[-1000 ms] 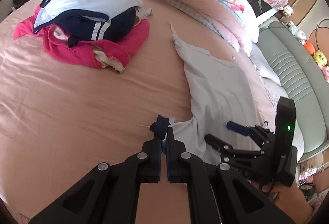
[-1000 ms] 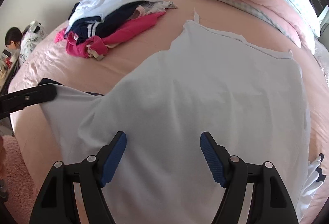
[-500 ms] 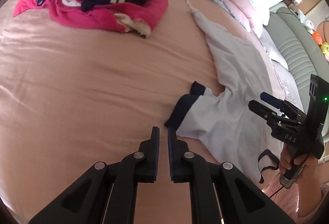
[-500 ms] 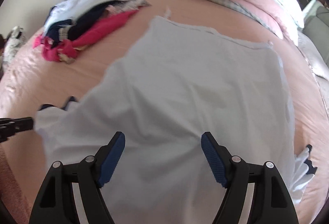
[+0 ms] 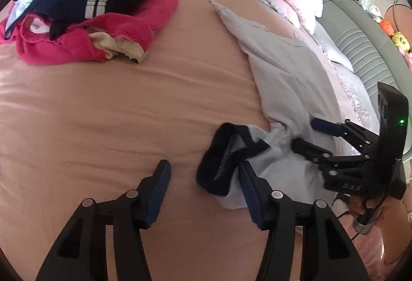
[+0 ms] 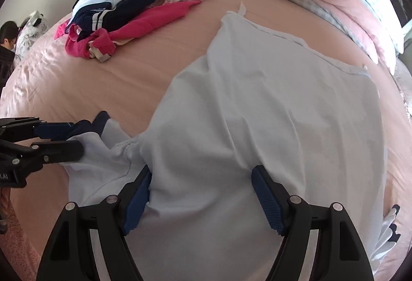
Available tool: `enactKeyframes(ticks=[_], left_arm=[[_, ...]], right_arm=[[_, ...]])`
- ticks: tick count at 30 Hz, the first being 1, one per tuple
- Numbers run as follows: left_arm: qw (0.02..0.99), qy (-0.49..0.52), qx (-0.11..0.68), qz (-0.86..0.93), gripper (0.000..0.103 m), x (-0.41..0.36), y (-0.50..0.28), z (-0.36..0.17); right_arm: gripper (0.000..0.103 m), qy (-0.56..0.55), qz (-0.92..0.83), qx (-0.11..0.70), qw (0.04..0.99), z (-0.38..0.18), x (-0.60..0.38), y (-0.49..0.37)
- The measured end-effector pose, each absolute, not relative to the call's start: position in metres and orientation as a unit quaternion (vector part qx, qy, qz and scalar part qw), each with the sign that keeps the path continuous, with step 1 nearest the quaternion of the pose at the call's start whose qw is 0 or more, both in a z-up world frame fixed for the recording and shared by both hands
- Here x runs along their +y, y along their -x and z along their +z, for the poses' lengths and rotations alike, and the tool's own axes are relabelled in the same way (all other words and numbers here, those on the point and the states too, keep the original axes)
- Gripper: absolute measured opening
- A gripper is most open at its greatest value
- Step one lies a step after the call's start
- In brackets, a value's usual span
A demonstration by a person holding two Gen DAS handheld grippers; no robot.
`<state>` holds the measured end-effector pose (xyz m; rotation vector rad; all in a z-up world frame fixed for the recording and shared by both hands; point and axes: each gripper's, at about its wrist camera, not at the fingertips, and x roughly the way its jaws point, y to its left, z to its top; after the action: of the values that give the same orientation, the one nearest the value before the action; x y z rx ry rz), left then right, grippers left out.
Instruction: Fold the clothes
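The pale blue cotton shirt (image 6: 257, 113) lies spread on the peach-pink bed sheet (image 5: 103, 113), its navy-cuffed sleeve (image 5: 224, 160) bunched at the near left. The left gripper (image 5: 203, 190) is opening, the cuff just inside its right finger, nothing pinched. The right gripper (image 6: 200, 198) stands wide above the shirt's body, holding nothing.

Risk: a grab at the crumpled cuff may catch one layer only or the sheet beneath, skewing the fold.

The right gripper's housing reads "DAS". A heap of pink, navy and white clothes (image 5: 85, 10) sits well apart.
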<state>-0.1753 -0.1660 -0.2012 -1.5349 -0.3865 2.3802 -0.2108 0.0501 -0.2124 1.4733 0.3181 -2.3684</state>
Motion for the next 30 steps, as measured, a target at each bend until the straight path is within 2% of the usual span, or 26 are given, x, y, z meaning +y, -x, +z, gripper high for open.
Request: enactKeyframes(ticks=[4, 7, 10, 13, 19, 21, 22, 23, 27, 29, 30], left_arm=[[0.168, 0.511, -0.153, 0.829, 0.052, -0.168, 0.177, -0.181], [0.174, 0.512, -0.128, 0.831, 0.052, -0.151, 0.187, -0.177], [0.185, 0.502, -0.125, 0.835, 0.052, -0.131, 0.202, -0.168], [0.196, 0.502, -0.135, 0.832, 0.052, -0.116, 0.230, -0.164], [0.147, 0.494, -0.129, 0.847, 0.052, -0.109, 0.319, -0.161], [0.134, 0.487, -0.115, 0.855, 0.051, -0.105, 0.353, -0.163], [0.132, 0.489, -0.110, 0.856, 0.050, -0.102, 0.369, -0.166], [0.129, 0.490, -0.104, 0.856, 0.049, -0.099, 0.385, -0.169], [0.099, 0.502, -0.054, 0.858, 0.047, -0.084, 0.429, -0.187], [0.096, 0.513, -0.055, 0.851, 0.046, -0.081, 0.444, -0.196], [0.097, 0.517, -0.057, 0.848, 0.038, -0.079, 0.449, -0.200]], right_arm=[[0.076, -0.521, -0.826, 0.007, 0.215, -0.186, 0.089, 0.203], [0.076, -0.506, -0.837, -0.002, 0.208, -0.168, 0.109, 0.193], [0.076, -0.492, -0.857, 0.030, 0.147, -0.162, 0.139, 0.188], [0.076, -0.495, -0.863, 0.024, 0.097, -0.164, 0.190, 0.202], [0.076, -0.484, -0.874, 0.013, 0.036, -0.153, 0.274, 0.295], [0.070, -0.495, -0.868, 0.031, 0.018, -0.160, 0.286, 0.337], [0.062, -0.498, -0.867, 0.036, 0.012, -0.164, 0.290, 0.355], [0.059, -0.503, -0.864, 0.034, 0.009, -0.168, 0.295, 0.370], [0.059, -0.513, -0.857, 0.043, -0.009, -0.186, 0.305, 0.423], [0.059, -0.519, -0.853, 0.060, -0.026, -0.196, 0.305, 0.441], [0.059, -0.526, -0.848, 0.062, -0.030, -0.203, 0.305, 0.448]])
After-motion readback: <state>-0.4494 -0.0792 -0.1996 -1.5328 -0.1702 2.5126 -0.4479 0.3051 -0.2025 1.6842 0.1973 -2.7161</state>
